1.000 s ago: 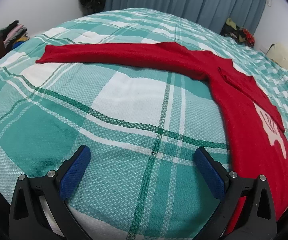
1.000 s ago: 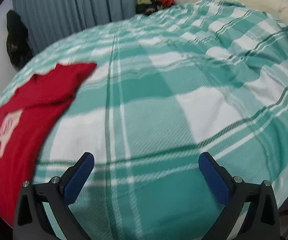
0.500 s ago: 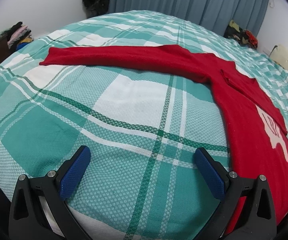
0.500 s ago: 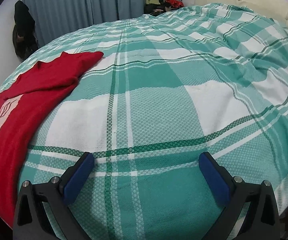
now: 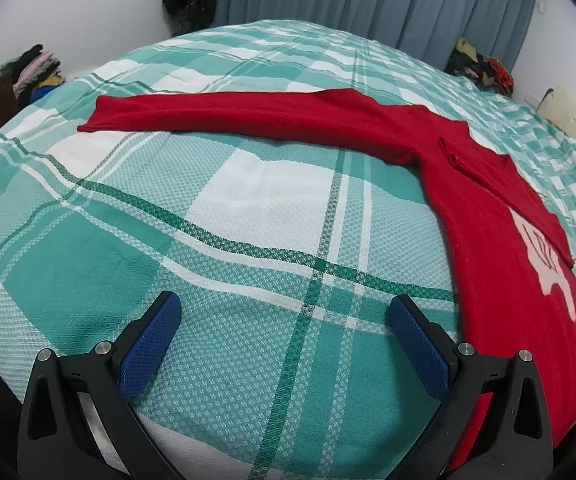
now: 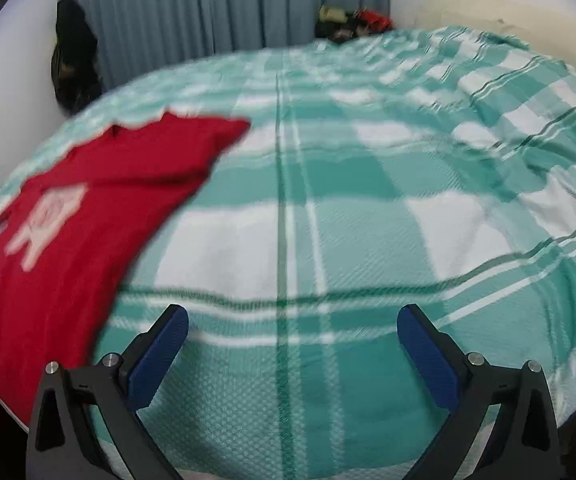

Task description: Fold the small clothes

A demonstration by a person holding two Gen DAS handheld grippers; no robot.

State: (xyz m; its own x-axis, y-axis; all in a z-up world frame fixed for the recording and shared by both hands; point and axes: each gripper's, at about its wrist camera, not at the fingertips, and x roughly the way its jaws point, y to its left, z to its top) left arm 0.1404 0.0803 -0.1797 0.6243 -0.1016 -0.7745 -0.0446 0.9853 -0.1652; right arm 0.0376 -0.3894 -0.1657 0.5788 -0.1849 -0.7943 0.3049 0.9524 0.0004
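Note:
A red long-sleeved sweater (image 5: pixel 488 216) with a pale pink print lies flat on the bed. In the left wrist view its body runs down the right side and one sleeve (image 5: pixel 227 114) stretches out to the far left. My left gripper (image 5: pixel 285 322) is open and empty above the bedspread, left of the sweater's hem. In the right wrist view the sweater (image 6: pixel 67 232) lies at the left, its other sleeve folded over the body. My right gripper (image 6: pixel 292 330) is open and empty over bare bedspread to its right.
The bed is covered by a green and white plaid bedspread (image 5: pixel 247 208). Grey curtains (image 5: pixel 368 4) hang behind it. Piles of clothes sit at the far left (image 5: pixel 35 70) and far right (image 5: pixel 480 68). A dark garment (image 6: pixel 73 56) hangs on the wall.
My left gripper has drawn back slightly, so more of the bed shows. My right gripper has swung left and its view is blurred; the sweater takes up more of its left side.

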